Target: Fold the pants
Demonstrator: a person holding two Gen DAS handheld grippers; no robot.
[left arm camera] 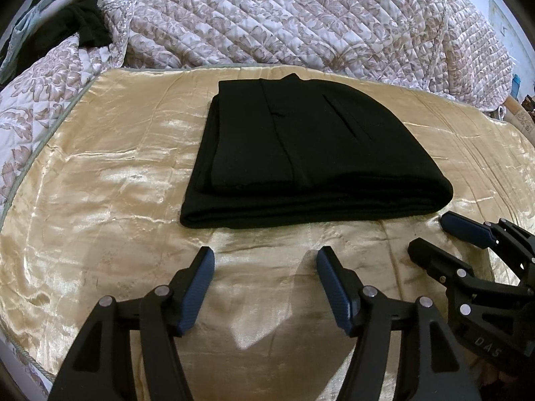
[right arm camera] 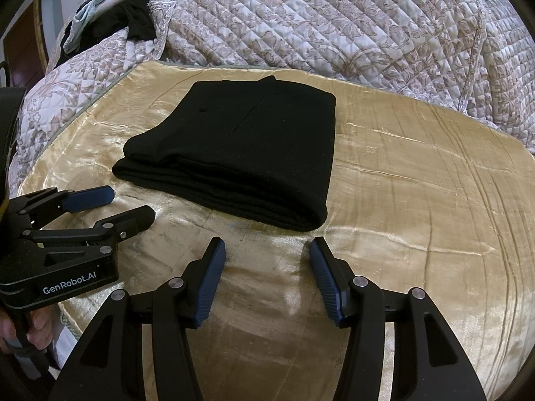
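While folded black pants [left arm camera: 301, 153] lie just beyond, left gripper [left arm camera: 265, 262] and right gripper [right arm camera: 267, 250], jaws released, empty.

"GenRobot.AI" in white on side of left gripper [right arm camera: 132, 205] body; "DAS" embossed on right gripper [left arm camera: 431, 234] body

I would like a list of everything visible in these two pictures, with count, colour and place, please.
pants: one, black, folded into a flat stack, lying on the gold cover.
gold cover: one, shiny gold satin, spread under the pants.
quilt: one, white with brown floral print, bunched behind the cover.
dark clothes: a small pile, black and pale blue, far left on the quilt.
left gripper: one, black with blue pads, open, empty, near the pants' front edge.
right gripper: one, same colours, open, empty.
hand: one, holding the left gripper's handle.
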